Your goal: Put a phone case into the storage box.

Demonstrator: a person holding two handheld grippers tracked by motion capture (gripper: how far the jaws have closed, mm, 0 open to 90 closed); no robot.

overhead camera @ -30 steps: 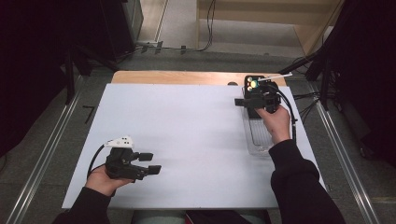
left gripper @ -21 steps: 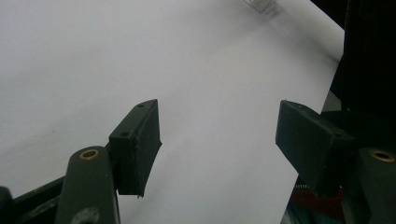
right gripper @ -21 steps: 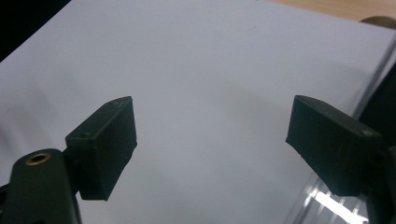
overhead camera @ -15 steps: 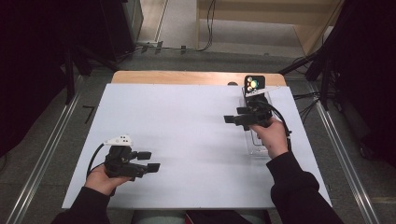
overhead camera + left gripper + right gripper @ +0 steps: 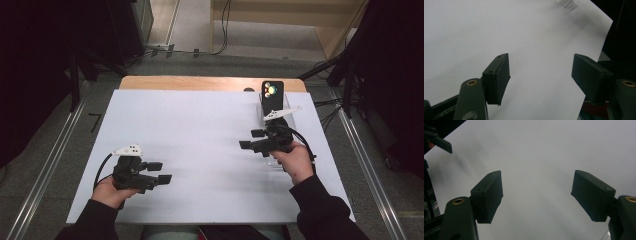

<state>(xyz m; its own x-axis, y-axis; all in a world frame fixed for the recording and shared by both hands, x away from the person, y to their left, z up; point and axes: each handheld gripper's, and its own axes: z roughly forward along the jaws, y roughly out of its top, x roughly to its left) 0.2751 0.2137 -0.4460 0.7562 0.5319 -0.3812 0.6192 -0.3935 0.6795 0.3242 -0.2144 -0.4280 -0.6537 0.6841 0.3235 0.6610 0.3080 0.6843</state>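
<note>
While the person's two forearms reach in from the near edge, the white surface (image 5: 200,140) spans most of the high view, with a strip of wooden board (image 5: 210,83) exposed along its far side.

1. Right arm: the dark-sleeved forearm angles in from the near right corner. The right hand (image 5: 296,161) holds the right hand-held gripper (image 5: 251,139) low over the right half of the surface, jaws pointing left toward the centre. In the right gripper view its jaws stand wide apart with bare white surface between them.

2. Left arm: the left hand (image 5: 111,189) rests near the front left corner of the surface and holds the left hand-held gripper (image 5: 159,172) with jaws pointing right. In the left gripper view its jaws stand apart, nothing between them.

3. Clear container (image 5: 280,120): a transparent box sits at the right side of the surface, partly behind the right hand. Its contents cannot be told.

4. Black phone (image 5: 272,95): it stands upright at the far end of the clear container, near the far right edge, coloured camera lenses facing the viewer.

Change against the picture one second earlier: the right hand-held gripper was at the far right by the phone and container; it has drawn back toward the person and swung leftward. The left hand-held gripper has kept its place.
</note>
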